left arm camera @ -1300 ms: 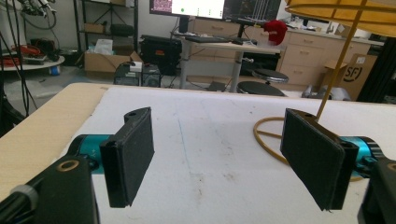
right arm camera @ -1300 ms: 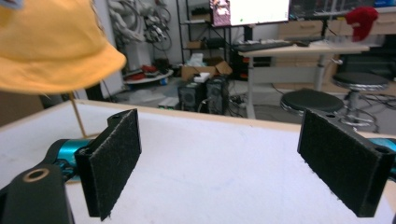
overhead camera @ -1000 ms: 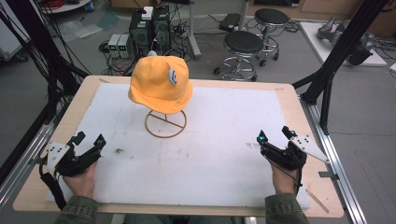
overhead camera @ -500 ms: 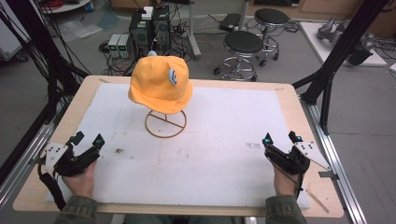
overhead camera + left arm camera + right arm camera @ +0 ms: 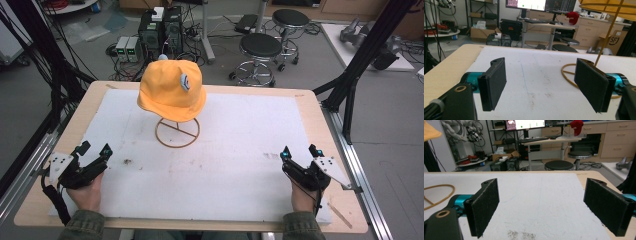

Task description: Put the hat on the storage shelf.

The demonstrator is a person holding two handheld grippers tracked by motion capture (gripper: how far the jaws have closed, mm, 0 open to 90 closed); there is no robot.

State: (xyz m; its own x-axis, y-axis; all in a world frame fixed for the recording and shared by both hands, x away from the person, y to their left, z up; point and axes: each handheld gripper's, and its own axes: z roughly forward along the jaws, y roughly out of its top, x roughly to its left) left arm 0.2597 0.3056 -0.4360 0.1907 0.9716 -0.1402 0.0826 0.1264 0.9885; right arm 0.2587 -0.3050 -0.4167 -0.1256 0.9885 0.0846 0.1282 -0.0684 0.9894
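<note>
Table [image 5: 310,107] of pale wood carries a white mat [image 5: 240,150] over nearly all its surface. Orange hat [image 5: 171,90] sits at 11 o'clock from the mat's centre, perched on a wire stand [image 5: 177,133] whose ring base rests flat on the mat. Nothing lies on the mat between the hat and either gripper; only faint dirt marks [image 5: 127,161] show near the left one.

Left gripper [image 5: 94,150] is at 8 o'clock, near the mat's front left corner, well apart from the hat, jaws spread wide and empty. Its own view shows the stand's ring [image 5: 569,75] just behind the right-hand jaw, not touching.

Right gripper [image 5: 299,151] is at 4 o'clock, near the front right corner, jaws likewise wide apart and holding nothing.

Beyond the table at 12 o'clock stand two round stools [image 5: 261,47] and computer boxes [image 5: 160,27] on the floor.
</note>
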